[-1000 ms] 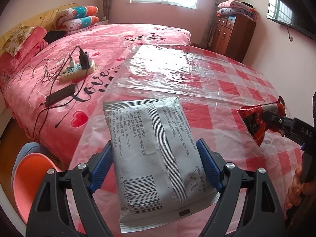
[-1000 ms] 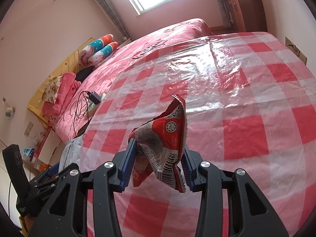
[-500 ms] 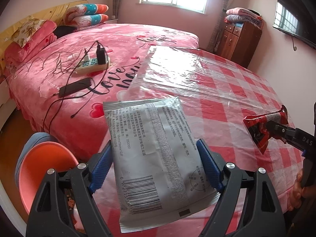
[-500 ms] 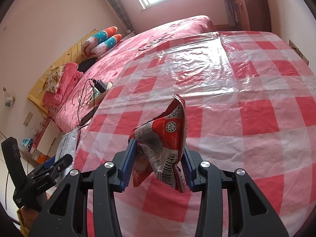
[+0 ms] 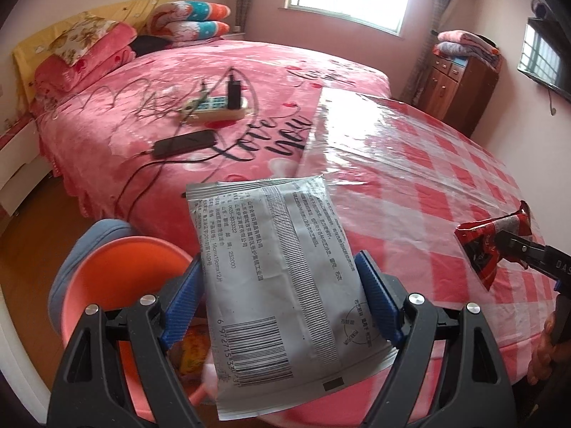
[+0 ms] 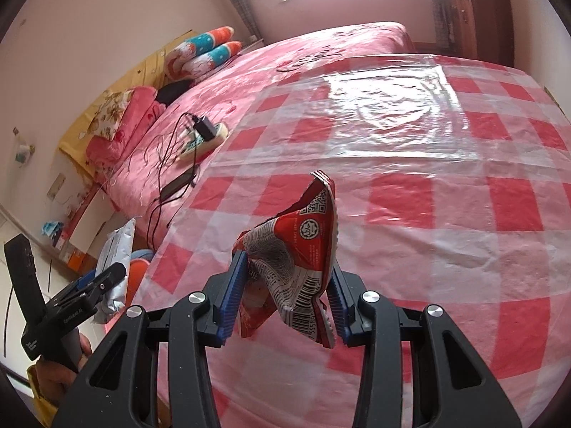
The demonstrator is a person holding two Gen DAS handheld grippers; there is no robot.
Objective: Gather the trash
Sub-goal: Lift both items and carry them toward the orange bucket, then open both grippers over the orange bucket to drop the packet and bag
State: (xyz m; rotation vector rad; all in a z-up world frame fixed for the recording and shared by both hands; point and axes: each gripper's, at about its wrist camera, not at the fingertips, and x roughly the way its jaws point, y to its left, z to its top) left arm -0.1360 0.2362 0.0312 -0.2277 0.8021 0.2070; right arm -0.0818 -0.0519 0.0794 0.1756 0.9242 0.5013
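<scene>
My left gripper (image 5: 278,287) is shut on a flat grey packet (image 5: 282,281) with black print and a barcode, held across its width beside the table's left edge. Just below and left of it stands an orange bin (image 5: 117,278) with some wrappers inside. My right gripper (image 6: 287,280) is shut on a crumpled red snack wrapper (image 6: 296,246) above the red-and-white checked tablecloth (image 6: 446,242). In the left wrist view the red wrapper (image 5: 489,246) and the right gripper show at the far right. The right wrist view shows the grey packet (image 6: 117,253) and the left gripper (image 6: 96,281) at lower left.
A pink bed (image 5: 171,100) lies beyond the table, with a power strip (image 5: 214,108), cables and a dark phone (image 5: 185,142) on it. A wooden cabinet (image 5: 460,85) stands by the window. A blue-grey stool (image 5: 89,242) sits behind the bin.
Both grippers have shifted left across the table with their trash still held. The orange bin has come further into the left wrist view, now under the grey packet's left side.
</scene>
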